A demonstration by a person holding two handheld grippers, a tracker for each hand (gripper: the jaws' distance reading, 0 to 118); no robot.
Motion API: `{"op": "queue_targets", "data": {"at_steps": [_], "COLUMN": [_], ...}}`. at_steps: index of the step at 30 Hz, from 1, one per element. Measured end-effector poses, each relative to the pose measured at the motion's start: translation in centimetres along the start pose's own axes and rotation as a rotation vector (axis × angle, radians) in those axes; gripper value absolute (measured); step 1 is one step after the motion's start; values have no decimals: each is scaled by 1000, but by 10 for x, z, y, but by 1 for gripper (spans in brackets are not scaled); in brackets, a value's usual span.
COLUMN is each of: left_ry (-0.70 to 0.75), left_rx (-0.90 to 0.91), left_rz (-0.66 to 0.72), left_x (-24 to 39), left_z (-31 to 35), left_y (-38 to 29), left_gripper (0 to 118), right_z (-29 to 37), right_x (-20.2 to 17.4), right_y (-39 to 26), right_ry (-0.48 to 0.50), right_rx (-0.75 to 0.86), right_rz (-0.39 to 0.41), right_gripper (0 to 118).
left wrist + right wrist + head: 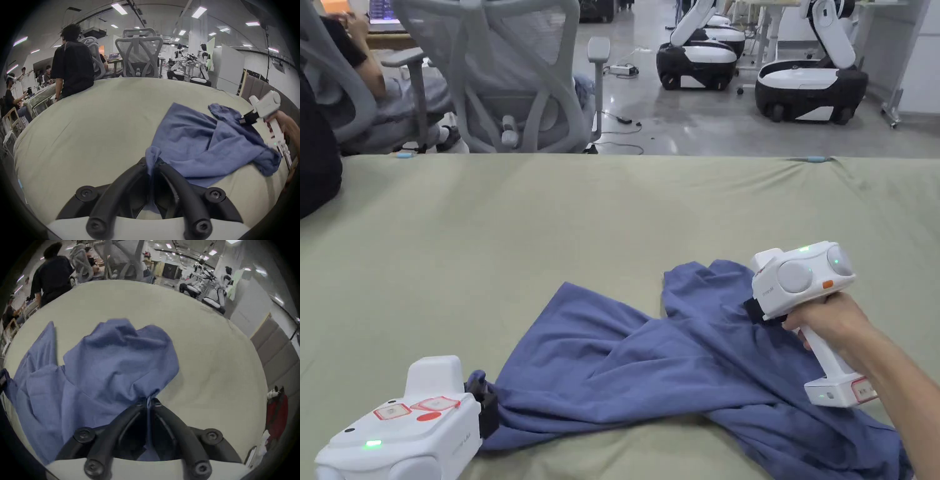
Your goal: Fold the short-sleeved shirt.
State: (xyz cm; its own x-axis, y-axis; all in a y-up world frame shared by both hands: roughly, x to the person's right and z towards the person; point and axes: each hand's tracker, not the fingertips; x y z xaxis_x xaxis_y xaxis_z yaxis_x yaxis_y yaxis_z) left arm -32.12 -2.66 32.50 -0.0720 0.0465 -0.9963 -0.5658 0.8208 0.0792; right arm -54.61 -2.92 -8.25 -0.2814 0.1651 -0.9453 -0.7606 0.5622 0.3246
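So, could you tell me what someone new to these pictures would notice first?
Most striking is the crumpled blue shirt lying on the pale green table cover, near its front edge. The left gripper is shut on a bunched bit of cloth at the shirt's near left end, and the right gripper pinches its right part. Beyond the table stands a grey mesh office chair.

The head view is looking down and forward from above the near edge of the counter [487, 250], facing the office chair [506, 75] beyond its far side. The left gripper view is sitting low at the near left, facing across the counter past its own claw [152, 164]. The right gripper view is riding close over the shirt [97, 369], facing the far edge. All three are sharing the shirt and the counter.
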Motion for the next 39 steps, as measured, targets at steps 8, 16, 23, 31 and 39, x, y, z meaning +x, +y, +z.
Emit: {"op": "queue_targets", "data": {"at_steps": [8,16,23,31,39], "left_ry": [-25,9,21,9,23], "left_rx": [235,372,462,478,506], "left_rz": [-64,-129,-216,-77,-55], "left_x": [18,45,67,60,56], "left_z": [12,21,22,25,21], "left_y": [126,263,376,457,479], "left_gripper": [3,3,3,3,3], "right_z": [131,255,308,339,368], "right_x": [18,74,115,119,130], "right_y": [43,113,172,220,244], "right_ry": [-224,-414,-398,-437,-460], "right_rx": [347,623,734,841,877], "right_rz": [-21,-113,-199,-231,-249], "right_gripper": [3,3,3,3,3]}}
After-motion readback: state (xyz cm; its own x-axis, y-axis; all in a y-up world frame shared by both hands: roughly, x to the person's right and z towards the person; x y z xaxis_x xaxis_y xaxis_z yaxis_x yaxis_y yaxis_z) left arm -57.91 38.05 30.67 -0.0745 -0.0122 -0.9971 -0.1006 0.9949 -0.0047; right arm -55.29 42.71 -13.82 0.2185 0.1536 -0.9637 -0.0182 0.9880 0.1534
